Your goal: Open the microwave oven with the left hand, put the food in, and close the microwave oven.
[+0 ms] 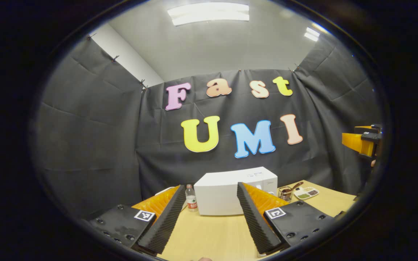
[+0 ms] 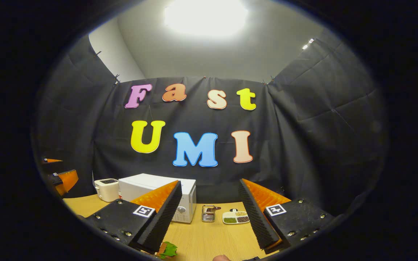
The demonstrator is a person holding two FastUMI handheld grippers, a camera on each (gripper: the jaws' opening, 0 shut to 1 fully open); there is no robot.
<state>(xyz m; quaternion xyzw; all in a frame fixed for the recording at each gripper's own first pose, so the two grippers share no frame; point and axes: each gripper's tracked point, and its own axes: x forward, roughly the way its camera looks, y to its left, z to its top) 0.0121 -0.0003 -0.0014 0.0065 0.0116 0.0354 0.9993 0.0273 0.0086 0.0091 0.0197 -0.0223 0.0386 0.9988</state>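
Note:
The white microwave [image 1: 230,195] stands at the back of the wooden table [image 1: 212,235] with its door shut. My left gripper [image 1: 210,187] is open and empty, held well in front of the microwave. The right gripper view has the microwave [image 2: 142,185] at the left, partly behind one finger. My right gripper [image 2: 209,183] is also open with nothing between its fingers. A small food piece with green leaves [image 2: 168,250] lies on the table just below its left finger. The other gripper [image 1: 363,141] hangs at the far right of the left gripper view.
A water bottle [image 1: 191,198] stands left of the microwave. To its right are a wire basket [image 1: 286,193] and a divided dish [image 1: 306,193] of food. A white toaster [image 2: 106,189] sits beyond the microwave's far side. Black cloth walls close in the table.

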